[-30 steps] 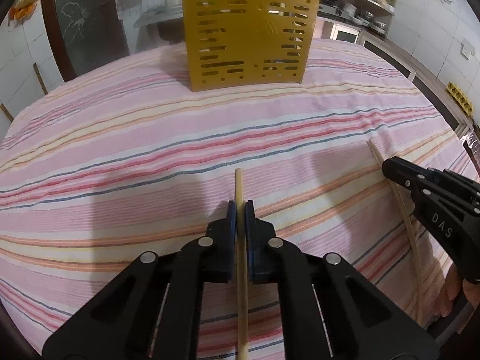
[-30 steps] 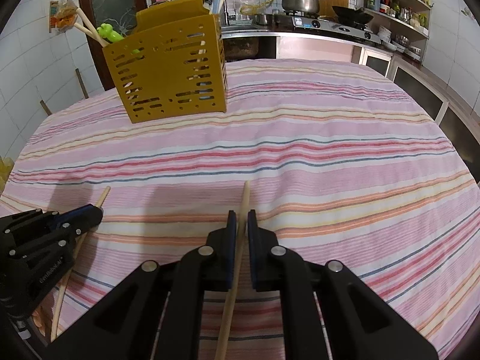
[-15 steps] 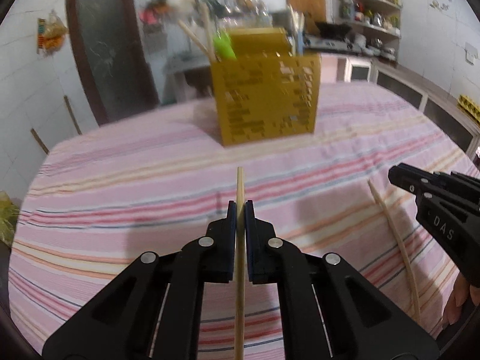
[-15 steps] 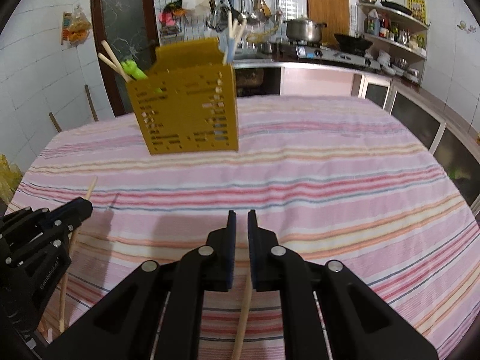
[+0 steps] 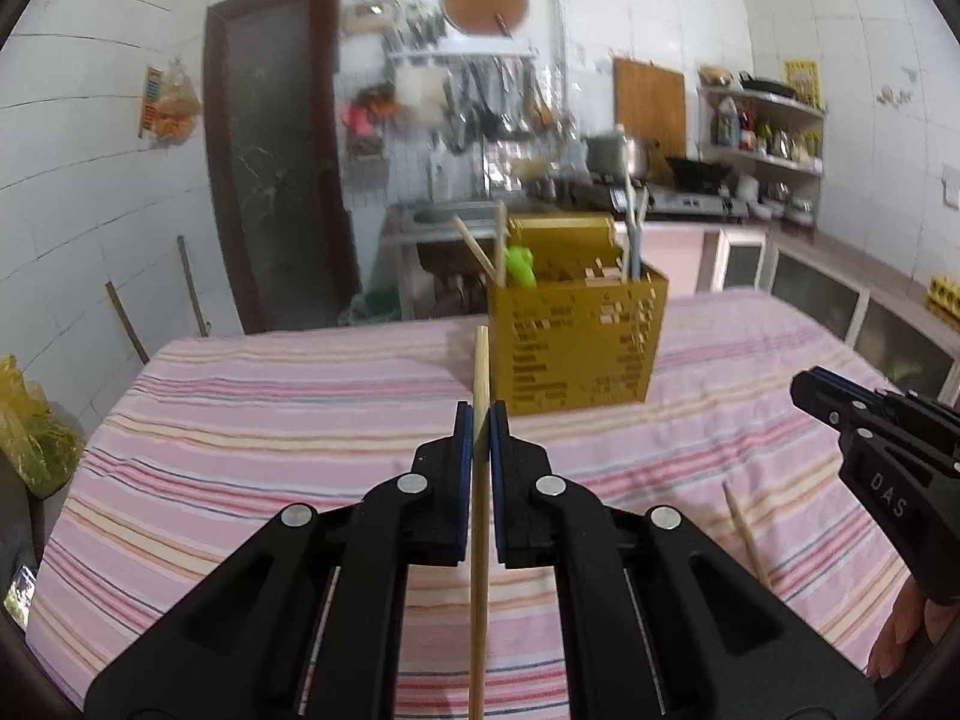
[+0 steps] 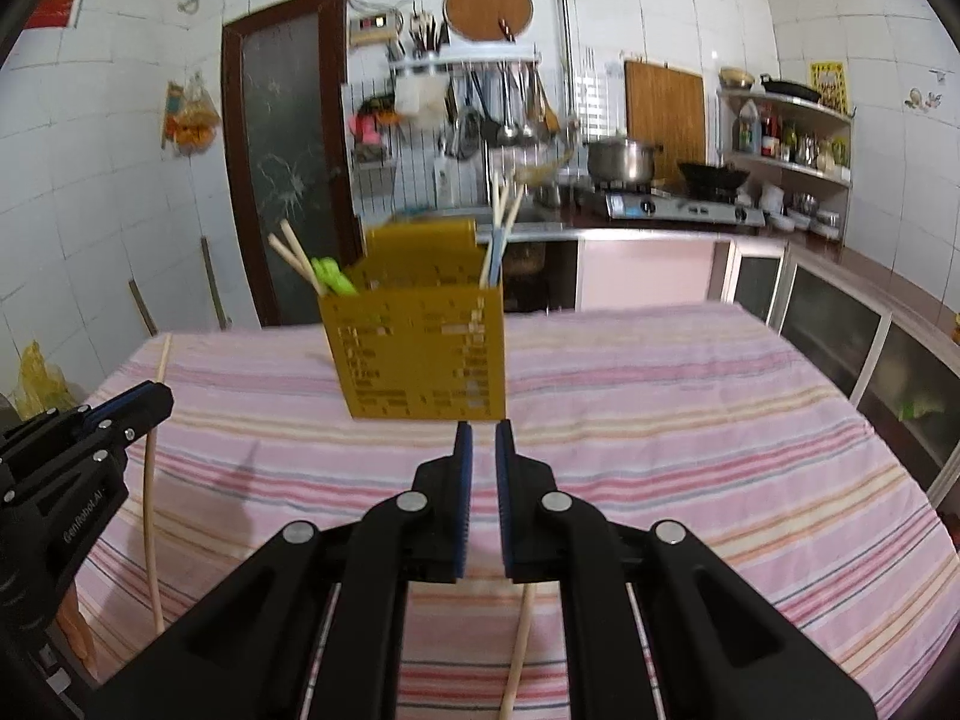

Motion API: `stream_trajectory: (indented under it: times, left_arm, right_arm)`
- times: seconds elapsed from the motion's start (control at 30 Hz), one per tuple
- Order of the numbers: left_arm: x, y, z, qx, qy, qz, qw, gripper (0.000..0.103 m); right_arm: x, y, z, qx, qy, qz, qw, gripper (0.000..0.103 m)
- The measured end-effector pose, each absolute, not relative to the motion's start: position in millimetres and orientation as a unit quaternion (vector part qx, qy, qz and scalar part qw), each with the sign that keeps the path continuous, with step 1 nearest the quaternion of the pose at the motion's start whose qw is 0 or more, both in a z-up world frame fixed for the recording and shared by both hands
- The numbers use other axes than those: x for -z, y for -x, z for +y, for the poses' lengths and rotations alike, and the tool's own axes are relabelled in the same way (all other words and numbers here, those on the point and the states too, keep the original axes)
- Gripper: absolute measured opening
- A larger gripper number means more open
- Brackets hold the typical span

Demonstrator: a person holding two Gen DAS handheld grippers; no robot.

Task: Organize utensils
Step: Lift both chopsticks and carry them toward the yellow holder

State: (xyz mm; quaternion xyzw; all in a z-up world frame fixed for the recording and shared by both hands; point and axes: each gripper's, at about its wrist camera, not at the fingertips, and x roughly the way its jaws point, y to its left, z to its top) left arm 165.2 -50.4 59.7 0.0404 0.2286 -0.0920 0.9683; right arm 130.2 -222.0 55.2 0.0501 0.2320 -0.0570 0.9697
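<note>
My left gripper [image 5: 480, 420] is shut on a wooden chopstick [image 5: 480, 372] and holds it above the striped tablecloth, its tip pointing toward the yellow slotted utensil holder [image 5: 576, 342]. The holder stands at the far middle of the table and holds chopsticks and a green utensil [image 5: 521, 264]. My right gripper [image 6: 483, 438] has its jaws a narrow gap apart with nothing between them. A second chopstick [image 6: 519, 648] lies on the cloth below it and also shows in the left wrist view [image 5: 744, 534]. The left gripper and its chopstick [image 6: 153, 480] show at the left of the right wrist view.
The table [image 6: 690, 420] is covered in a pink striped cloth. Behind it are a kitchen counter with a stove and pot [image 6: 621, 159], hanging utensils, shelves at the right and a dark door [image 6: 288, 156]. A yellow bag [image 5: 30, 426] sits at the left.
Both grippers have risen and tilted up, so the holder looks farther away. The right gripper has let go of its chopstick, which now lies on the cloth. The left keeps its chopstick.
</note>
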Motion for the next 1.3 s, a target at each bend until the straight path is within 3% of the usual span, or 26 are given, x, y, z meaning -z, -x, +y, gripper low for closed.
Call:
stream_trajectory:
  times: [0.2, 0.47, 0.5, 0.53, 0.6, 0.87, 1.3]
  left_arm:
    - [-78.3, -150.9, -37.1, 0.09, -0.018, 0.189, 0.978, 0.004]
    - [-68.2, -167.1, -27.8, 0.098, 0.0, 0.23, 0.968, 0.004]
    - [-63.3, -171.6, -26.2, 0.097, 0.003, 0.239, 0.966, 0.004]
    - [-57.6, -175.9, -25.0, 0.093, 0.003, 0.246, 0.965, 0.004]
    - [-48.1, -181.4, -23.7, 0.088, 0.0, 0.256, 0.963, 0.004]
    - [-1.6, -217.2, -11.9, 0.076, 0.008, 0.328, 0.942, 0.004]
    - [23.4, -229.0, -7.2, 0.08, 0.011, 0.372, 0.925, 0.004]
  right_arm:
    - [-66.3, -124.0, -221.6, 0.059, -0.043, 0.202, 0.977, 0.008]
    - [-32.8, -145.8, -233.8, 0.065, -0.058, 0.288, 0.954, 0.009]
    - [-23.0, -149.6, -235.7, 0.073, -0.057, 0.303, 0.948, 0.012]
    - [-14.7, -151.5, -236.2, 0.079, -0.055, 0.32, 0.943, 0.028]
    - [5.8, -159.1, -241.8, 0.082, -0.067, 0.353, 0.929, 0.047]
    - [38.3, -172.9, -242.8, 0.105, -0.054, 0.406, 0.906, 0.045]
    - [48.4, -194.2, -231.1, 0.124, -0.028, 0.442, 0.888, 0.022]
